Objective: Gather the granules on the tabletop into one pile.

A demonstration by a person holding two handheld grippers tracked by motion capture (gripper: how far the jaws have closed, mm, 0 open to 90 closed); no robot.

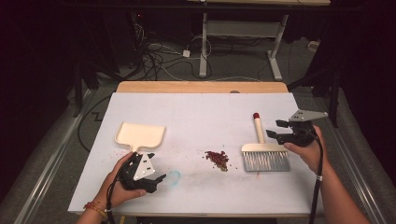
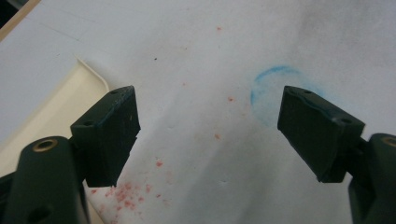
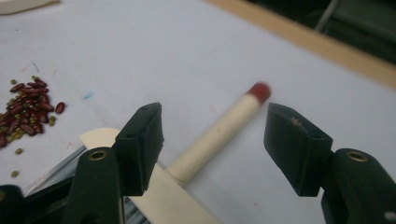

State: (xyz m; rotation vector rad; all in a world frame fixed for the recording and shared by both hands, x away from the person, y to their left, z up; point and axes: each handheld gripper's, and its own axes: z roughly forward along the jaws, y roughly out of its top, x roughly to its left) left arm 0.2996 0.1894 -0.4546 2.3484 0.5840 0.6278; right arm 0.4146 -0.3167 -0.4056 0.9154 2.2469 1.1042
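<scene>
A cream dustpan (image 1: pixel 139 135) lies flat at the left of the white sheet, its handle toward me. My left gripper (image 1: pixel 159 182) hovers just in front of it, open and holding nothing. In the left gripper view the gripper (image 2: pixel 208 93) has the dustpan (image 2: pixel 56 112) beside its left jaw. A brush (image 1: pixel 258 130) with a cream, red-tipped handle and grey bristles lies at the right. My right gripper (image 1: pixel 275 129) stands open just right of the handle. In the right gripper view the handle (image 3: pixel 219 135) lies beyond the gap of the gripper (image 3: pixel 215 112), untouched. A small pile of red beans (image 1: pixel 217 159) sits left of the bristles.
A faint blue ring mark (image 1: pixel 173 176) lies on the sheet by the left gripper, with red crumbs (image 2: pixel 126 191) scattered nearby. The table's wooden far edge (image 1: pixel 201 87) shows beyond the sheet. Desk legs and cables stand on the floor behind.
</scene>
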